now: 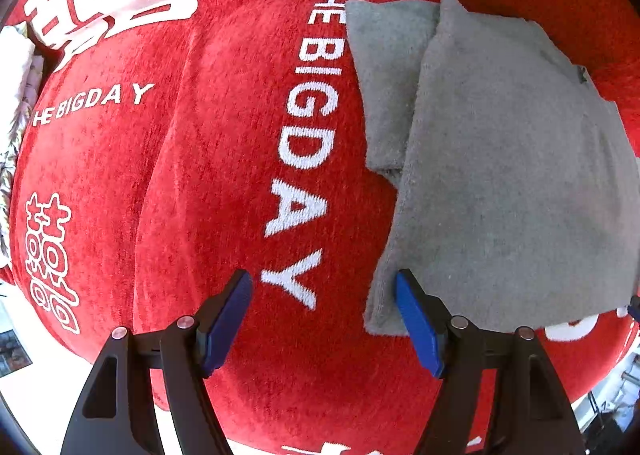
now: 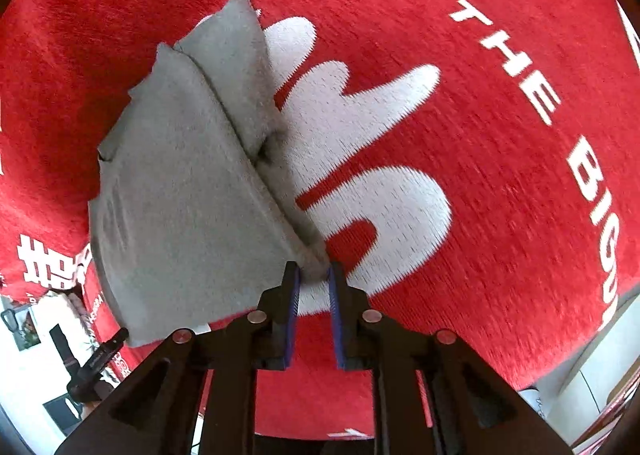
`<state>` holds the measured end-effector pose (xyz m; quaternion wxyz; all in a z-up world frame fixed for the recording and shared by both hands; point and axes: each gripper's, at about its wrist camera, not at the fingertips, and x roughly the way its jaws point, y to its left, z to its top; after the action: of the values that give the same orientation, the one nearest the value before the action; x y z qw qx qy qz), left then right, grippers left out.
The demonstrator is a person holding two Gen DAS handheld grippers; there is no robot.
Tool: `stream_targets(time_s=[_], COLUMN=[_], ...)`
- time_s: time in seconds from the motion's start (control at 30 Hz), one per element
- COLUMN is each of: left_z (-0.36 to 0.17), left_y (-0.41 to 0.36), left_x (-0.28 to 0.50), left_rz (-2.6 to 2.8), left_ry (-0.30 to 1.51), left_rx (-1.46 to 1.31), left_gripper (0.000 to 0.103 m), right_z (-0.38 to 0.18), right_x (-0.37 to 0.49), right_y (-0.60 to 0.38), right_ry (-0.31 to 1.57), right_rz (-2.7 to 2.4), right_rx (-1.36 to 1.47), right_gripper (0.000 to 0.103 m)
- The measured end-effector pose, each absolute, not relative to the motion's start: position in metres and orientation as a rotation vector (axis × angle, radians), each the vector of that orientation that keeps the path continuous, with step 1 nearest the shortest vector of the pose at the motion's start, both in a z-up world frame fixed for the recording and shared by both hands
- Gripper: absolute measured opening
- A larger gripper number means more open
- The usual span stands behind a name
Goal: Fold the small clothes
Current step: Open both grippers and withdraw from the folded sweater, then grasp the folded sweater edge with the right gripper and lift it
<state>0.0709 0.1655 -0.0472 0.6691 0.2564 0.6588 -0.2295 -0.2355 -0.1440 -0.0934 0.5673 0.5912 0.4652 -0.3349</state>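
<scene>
the grey shirt lies folded on a red blanket with white lettering. right gripper has its jaws pinched on the shirt's near corner, the cloth rising up and left from there. left gripper has its jaws wide apart and holding nothing, the shirt's edge just beside the right-hand jaw.

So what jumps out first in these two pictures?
The bright red cloth fills both views, with white lettering reading THE BIG DAY running down its middle. On it lies a grey folded garment, at the right of the left wrist view. The right gripper is nearly closed on that garment's near corner, while the left gripper stands wide open beside its edge.
</scene>
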Motion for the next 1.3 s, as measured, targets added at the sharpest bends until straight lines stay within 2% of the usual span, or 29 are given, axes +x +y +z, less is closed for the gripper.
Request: stream_targets(time_s=[0.23, 0.47, 0.5, 0.6, 0.93, 0.97, 1.0, 1.03, 1.2, 1.27, 1.3], left_z=[-0.038, -0.042, -0.042, -0.041, -0.044, -0.045, -0.045, -0.044, -0.042, -0.041, -0.038], left_y=[0.172, 0.164, 0.164, 0.166, 0.173, 0.174, 0.175, 0.175, 0.172, 0.173, 0.175], left_x=[0.085, 0.101, 0.106, 0.114, 0.132, 0.134, 0.137, 0.139, 0.151, 0.16, 0.162], left_rz=[-0.576, -0.676, -0.692, -0.719, -0.764, -0.765, -0.764, -0.759, -0.743, -0.708, -0.695], left_ry=[1.472, 1.474, 1.476, 1.469, 1.462, 1.456, 1.45, 1.434, 1.378, 1.36, 1.357], left_rx=[0.596, 0.608, 0.601, 0.602, 0.604, 0.597, 0.591, 0.586, 0.588, 0.558, 0.535], left_gripper=[0.074, 0.074, 0.074, 0.074, 0.074, 0.084, 0.103, 0.103, 0.103, 0.103, 0.103], right_z=[-0.078, -0.07, -0.067, -0.064, -0.071, -0.072, -0.072, -0.071, -0.072, -0.075, -0.078], right_x=[-0.233, -0.164, -0.155, -0.118, -0.022, -0.015, -0.008, 0.0, 0.061, 0.091, 0.105], right_y=[-0.123, -0.087, -0.083, -0.071, -0.048, -0.046, -0.044, -0.043, -0.05, -0.055, -0.058], right_ry=[1.071, 1.074, 1.08, 1.102, 1.14, 1.143, 1.144, 1.142, 1.109, 1.091, 1.086], right_rz=[-0.817, -0.746, -0.732, -0.686, -0.552, -0.543, -0.533, -0.521, -0.441, -0.432, -0.434], right_rx=[1.388, 1.345, 1.33, 1.284, 1.252, 1.255, 1.253, 1.248, 1.17, 1.122, 1.106], right_gripper=[0.018, 0.018, 0.02, 0.039, 0.041, 0.041, 0.041, 0.041, 0.041, 0.032, 0.018])
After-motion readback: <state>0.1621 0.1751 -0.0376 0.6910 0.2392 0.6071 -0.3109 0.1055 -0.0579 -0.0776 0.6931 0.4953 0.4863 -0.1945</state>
